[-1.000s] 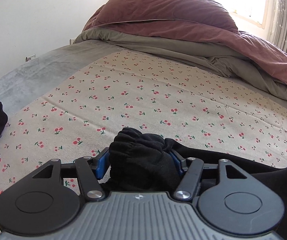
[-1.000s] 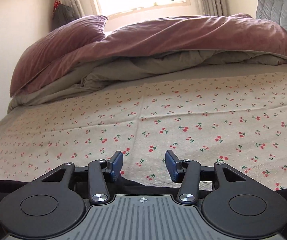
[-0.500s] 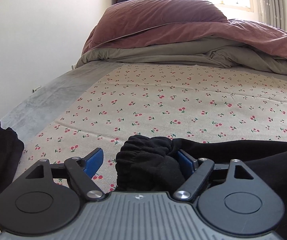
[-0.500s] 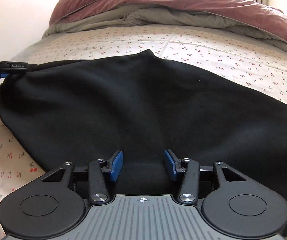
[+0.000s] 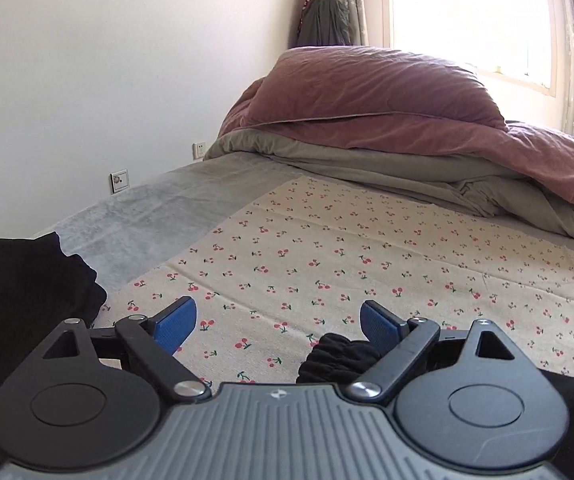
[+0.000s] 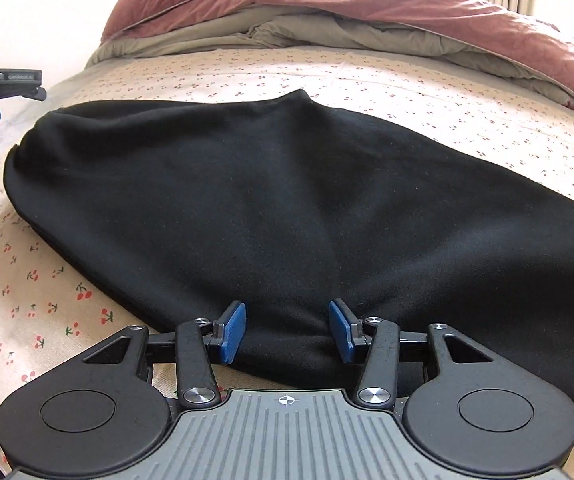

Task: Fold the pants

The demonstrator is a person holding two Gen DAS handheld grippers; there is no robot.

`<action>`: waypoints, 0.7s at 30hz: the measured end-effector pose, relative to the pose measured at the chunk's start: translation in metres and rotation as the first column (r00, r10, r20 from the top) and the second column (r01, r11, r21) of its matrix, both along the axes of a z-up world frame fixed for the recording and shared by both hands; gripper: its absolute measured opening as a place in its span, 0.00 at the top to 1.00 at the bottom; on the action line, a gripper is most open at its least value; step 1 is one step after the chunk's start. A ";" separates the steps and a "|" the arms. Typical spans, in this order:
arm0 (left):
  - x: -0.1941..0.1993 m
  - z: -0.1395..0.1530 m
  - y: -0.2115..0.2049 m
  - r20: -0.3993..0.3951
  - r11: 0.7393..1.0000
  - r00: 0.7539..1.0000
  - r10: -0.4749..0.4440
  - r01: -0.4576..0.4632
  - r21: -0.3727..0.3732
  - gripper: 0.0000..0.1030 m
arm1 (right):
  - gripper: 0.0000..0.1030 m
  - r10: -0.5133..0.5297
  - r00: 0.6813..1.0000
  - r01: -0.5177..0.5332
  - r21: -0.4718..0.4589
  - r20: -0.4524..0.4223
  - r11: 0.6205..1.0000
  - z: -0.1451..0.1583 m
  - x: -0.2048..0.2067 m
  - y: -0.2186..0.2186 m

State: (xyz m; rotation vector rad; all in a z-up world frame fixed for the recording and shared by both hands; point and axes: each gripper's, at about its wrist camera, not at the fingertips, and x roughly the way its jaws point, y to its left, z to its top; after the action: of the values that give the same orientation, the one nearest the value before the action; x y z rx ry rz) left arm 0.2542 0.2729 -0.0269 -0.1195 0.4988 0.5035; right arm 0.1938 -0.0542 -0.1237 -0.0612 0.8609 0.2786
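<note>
The black pants (image 6: 287,200) lie spread flat on the cherry-print sheet (image 6: 39,280), folded over. My right gripper (image 6: 286,330) is open, its blue pads either side of the pants' near edge, not closed on it. My left gripper (image 5: 277,322) is wide open. A bunched black end of the pants (image 5: 341,360) lies just beside its right pad (image 5: 381,326), released. The left gripper also shows at the far left of the right wrist view (image 6: 7,84), beyond the pants' left end.
A maroon and grey duvet (image 5: 387,128) is piled at the far end of the bed. A second black garment (image 5: 19,304) lies at the left. The wall with sockets (image 5: 119,180) runs along the left side. A bright window (image 5: 467,12) is behind.
My left gripper opened and let go of the bunched pants end, then rose and drew back. My right gripper tilted down over the pants and opened a little wider.
</note>
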 end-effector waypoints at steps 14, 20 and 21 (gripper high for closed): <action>0.041 -0.058 -0.096 -0.184 0.931 0.918 -0.352 0.363 0.029 0.24 | 0.34 -0.169 0.984 0.165 0.075 0.060 0.983 0.032 0.109 -0.110; 0.061 -0.074 -0.078 -0.286 0.949 0.915 -0.283 0.311 0.058 0.30 | 0.35 -0.344 0.933 0.352 0.063 -0.109 0.934 0.006 0.123 -0.171; 0.062 -0.072 -0.076 -0.284 0.954 0.918 -0.277 0.299 0.036 0.30 | 0.35 -0.374 0.921 0.381 0.053 -0.113 0.923 0.007 0.120 -0.180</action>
State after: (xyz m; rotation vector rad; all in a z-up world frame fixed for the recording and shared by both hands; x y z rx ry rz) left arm 0.3161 0.1972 -0.0986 0.1019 0.7569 0.2490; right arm 0.3142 -0.2340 -0.1162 0.1896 0.9428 -0.0511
